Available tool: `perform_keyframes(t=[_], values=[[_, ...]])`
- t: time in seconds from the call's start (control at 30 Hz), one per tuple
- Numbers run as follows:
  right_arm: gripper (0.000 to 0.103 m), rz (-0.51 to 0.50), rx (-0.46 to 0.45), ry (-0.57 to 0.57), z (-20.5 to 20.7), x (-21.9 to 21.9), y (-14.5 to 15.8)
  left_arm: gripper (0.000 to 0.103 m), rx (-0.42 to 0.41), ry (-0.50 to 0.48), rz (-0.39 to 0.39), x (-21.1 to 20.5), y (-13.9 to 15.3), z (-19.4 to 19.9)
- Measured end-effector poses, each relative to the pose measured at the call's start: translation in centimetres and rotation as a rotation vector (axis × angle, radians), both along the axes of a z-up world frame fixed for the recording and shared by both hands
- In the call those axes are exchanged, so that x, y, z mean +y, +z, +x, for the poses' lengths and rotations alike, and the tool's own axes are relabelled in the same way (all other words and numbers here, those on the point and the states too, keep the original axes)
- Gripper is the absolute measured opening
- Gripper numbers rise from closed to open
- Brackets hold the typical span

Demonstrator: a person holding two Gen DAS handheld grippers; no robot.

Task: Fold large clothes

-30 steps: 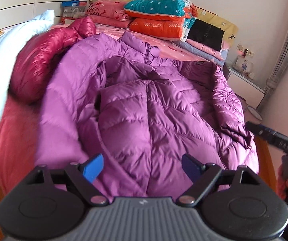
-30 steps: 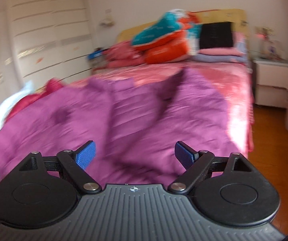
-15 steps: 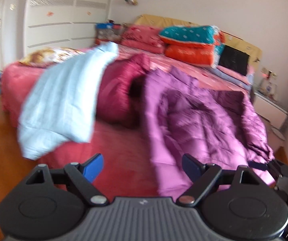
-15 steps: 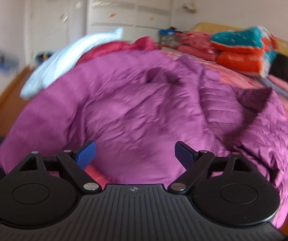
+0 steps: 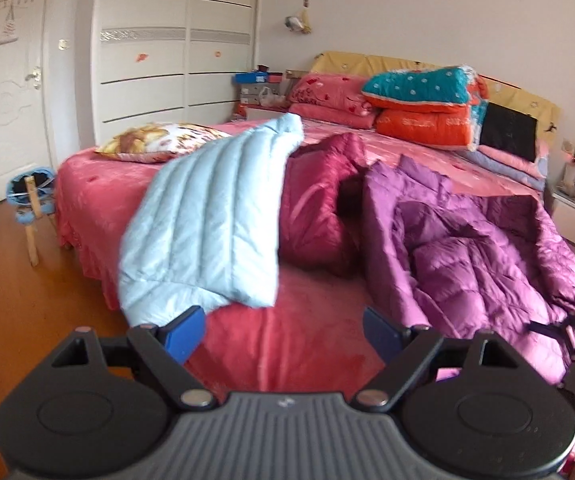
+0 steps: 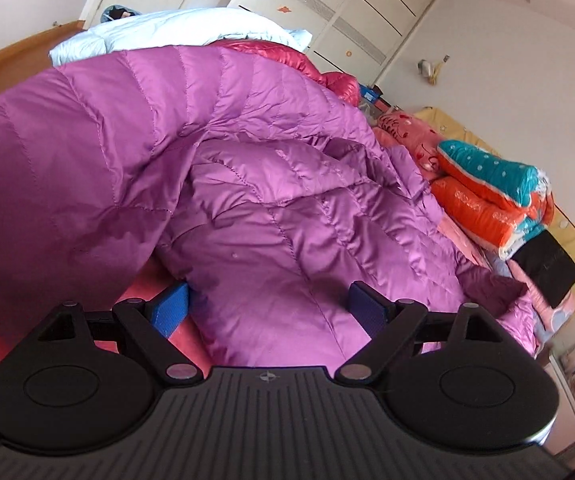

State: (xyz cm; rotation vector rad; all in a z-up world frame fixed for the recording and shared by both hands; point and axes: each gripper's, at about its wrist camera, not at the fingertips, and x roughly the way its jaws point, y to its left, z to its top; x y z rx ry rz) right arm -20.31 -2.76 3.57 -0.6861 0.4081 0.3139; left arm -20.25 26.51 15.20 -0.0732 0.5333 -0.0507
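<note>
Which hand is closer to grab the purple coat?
Probably the right. The right gripper is open with the purple coat between its fingers. The left gripper is open over bare red bedspread.

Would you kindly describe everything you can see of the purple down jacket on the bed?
The purple down jacket is a shiny quilted puffer with stitched channels. It lies crumpled and partly folded over itself on the red bedspread, beside a dark red jacket. The right gripper is open, its fingers either side of the near edge. The left gripper is open, off to the side.
</note>
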Motion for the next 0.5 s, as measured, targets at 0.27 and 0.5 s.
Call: perform_keyframes(t=[0.27, 0.5], values=[[0.088, -0.024, -0.018, 0.052, 1.1, 1.6, -1.2, 0.087, 0.039, -0.071, -0.095, -2.2, -1.4, 0.3], [0.035, 0.272, 0.128, -0.072, 2.8, -1.1, 1.9, 0.088, 0.031, -0.159, -0.132, -5.2, -0.9, 0.9]])
